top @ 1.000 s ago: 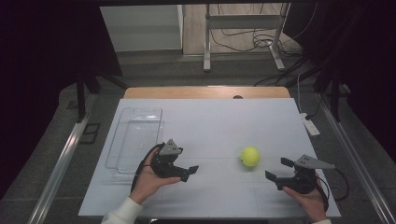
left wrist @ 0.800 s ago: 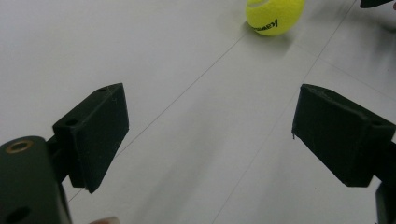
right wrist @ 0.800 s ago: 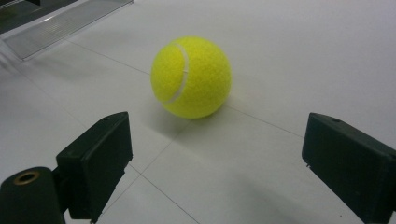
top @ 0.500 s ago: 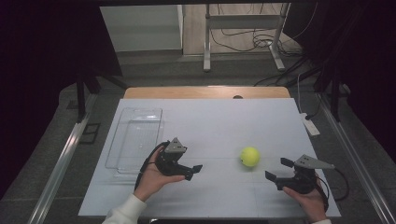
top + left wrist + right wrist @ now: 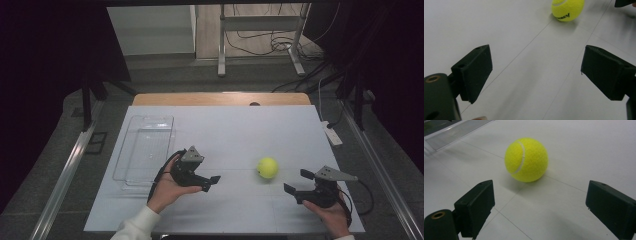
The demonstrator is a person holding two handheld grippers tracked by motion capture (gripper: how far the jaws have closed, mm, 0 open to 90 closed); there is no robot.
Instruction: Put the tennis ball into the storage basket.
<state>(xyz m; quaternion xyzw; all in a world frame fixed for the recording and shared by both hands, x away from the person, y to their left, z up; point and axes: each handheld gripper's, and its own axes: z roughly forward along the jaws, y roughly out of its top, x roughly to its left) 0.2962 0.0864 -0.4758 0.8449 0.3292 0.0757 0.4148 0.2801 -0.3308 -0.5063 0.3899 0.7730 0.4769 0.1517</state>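
A fuzzy yellow-green tennis ball sat on the smooth white table, its felt nap and curved white seam plain in the right gripper view, with dark printed lettering showing on it in the left gripper view. The right gripper, matte black with blocky, flat-faced jaws and a grey three-cornered plate on top, rested in the person's right hand with its jaws spread wide and nothing between them; the ball lay just ahead of those jaws, slightly toward the left one, and not touching either. The left gripper, the same dull black plastic, was likewise released and empty, cradled in the left hand above a white sleeve; from it the ball lay well ahead, out beyond the jaw tips and apart from them. Behind the left gripper, toward the table's far-left side, lay a clear rectangular plastic tray with a fine grid pattern on its floor. Thin seam lines crossed the tabletop beneath both sets of jaws.
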